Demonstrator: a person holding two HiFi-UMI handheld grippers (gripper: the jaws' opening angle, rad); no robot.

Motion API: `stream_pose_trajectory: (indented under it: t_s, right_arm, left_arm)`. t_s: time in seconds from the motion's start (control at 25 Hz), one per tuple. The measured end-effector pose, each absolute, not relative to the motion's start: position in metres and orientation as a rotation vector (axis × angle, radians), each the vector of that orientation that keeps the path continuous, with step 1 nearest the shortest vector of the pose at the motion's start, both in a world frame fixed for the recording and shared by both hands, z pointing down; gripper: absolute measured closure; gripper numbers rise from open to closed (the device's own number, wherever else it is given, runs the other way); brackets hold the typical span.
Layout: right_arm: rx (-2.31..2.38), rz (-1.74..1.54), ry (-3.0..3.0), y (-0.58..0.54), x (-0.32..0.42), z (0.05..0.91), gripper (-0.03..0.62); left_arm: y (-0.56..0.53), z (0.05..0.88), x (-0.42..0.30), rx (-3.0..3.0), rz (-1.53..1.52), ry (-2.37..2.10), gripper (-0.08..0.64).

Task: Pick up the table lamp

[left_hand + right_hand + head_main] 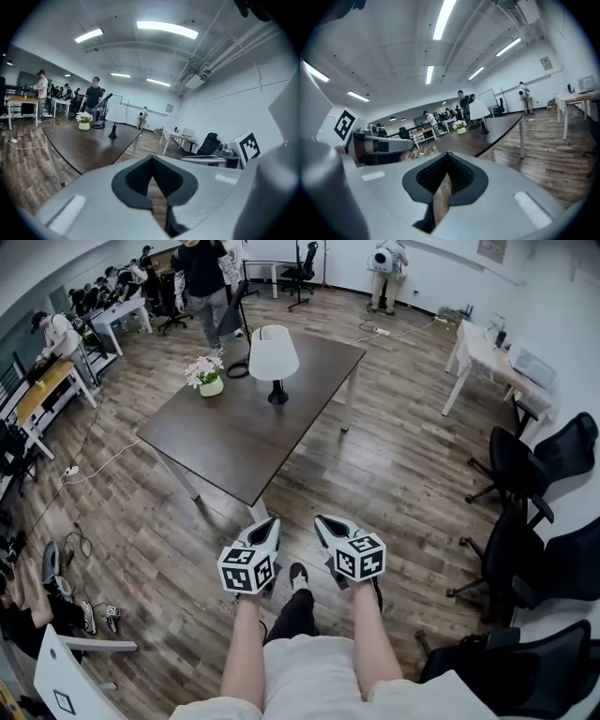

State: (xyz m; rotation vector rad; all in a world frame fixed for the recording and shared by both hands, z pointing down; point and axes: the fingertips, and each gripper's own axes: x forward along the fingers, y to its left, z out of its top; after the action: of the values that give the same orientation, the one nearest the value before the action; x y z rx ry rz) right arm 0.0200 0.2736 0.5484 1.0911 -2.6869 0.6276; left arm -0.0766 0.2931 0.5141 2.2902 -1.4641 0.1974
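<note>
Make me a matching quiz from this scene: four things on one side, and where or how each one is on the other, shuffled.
1. table lamp
2. flowers
3. office chairs
4. left gripper

a. black, along the room's right side
b. jaws together, nothing held
c. white shade, standing on the dark table
d. in a pale pot, beside the lamp

Pairs: 1c, 2d, 3a, 4b

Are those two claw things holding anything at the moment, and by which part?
Nothing is held. The left gripper and right gripper are both shut and empty, short of the table lamp standing on the table.
</note>
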Motion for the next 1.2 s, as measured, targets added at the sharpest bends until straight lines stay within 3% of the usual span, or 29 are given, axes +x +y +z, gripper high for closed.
stream_pose_trajectory:
  t_s: [0.6,1.2]
  right_arm:
    - [1.098,0.719,-2.644,0.179,0.051,0.559,0.568]
    - [1.133,0.722,-2.565,0.054,0.048,0.571,0.568]
  left_arm:
    - [0.183,0.517,-0.041,2.342,0.198,-1.347,0.560]
    - [0.061,0.527,-0.068,2.269,0.252,-1.400,0.560]
